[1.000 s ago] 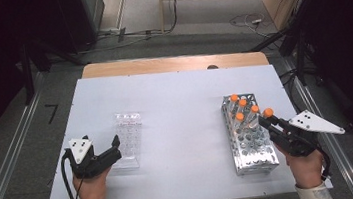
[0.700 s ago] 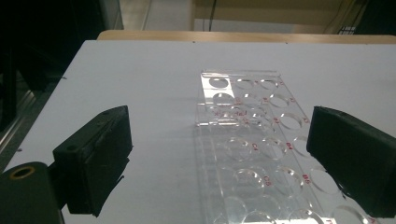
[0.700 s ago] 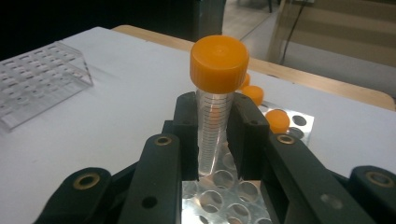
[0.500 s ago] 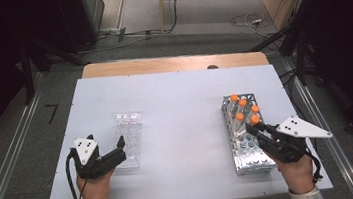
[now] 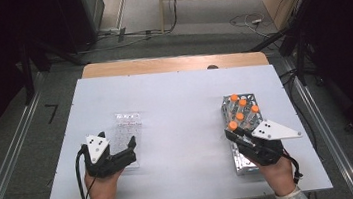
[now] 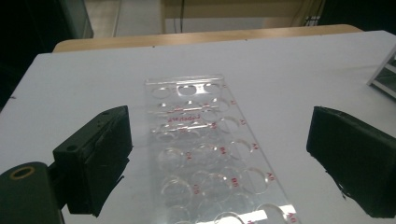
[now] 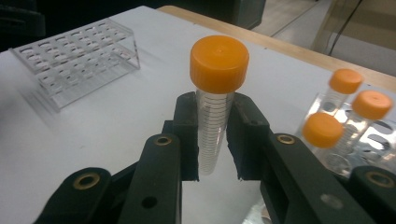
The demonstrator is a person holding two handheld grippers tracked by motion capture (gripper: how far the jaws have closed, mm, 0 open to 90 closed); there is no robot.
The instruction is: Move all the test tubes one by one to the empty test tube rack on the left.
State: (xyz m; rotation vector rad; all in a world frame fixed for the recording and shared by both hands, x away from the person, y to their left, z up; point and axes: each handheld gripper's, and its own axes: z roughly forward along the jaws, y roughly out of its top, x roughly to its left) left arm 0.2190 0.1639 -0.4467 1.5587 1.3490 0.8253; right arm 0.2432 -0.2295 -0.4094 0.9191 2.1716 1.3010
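Gripping a tube point(image 7: 215, 116) low on its wall, the right tongs point(image 7: 212, 140) may let it tilt; the left tongs point(image 6: 219, 158) gape over the clear rack point(image 6: 205, 149).

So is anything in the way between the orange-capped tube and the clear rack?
Nothing visible is. The right gripper grips the orange-capped tube, and only bare white table lies between it and the clear rack, whose holes look empty.
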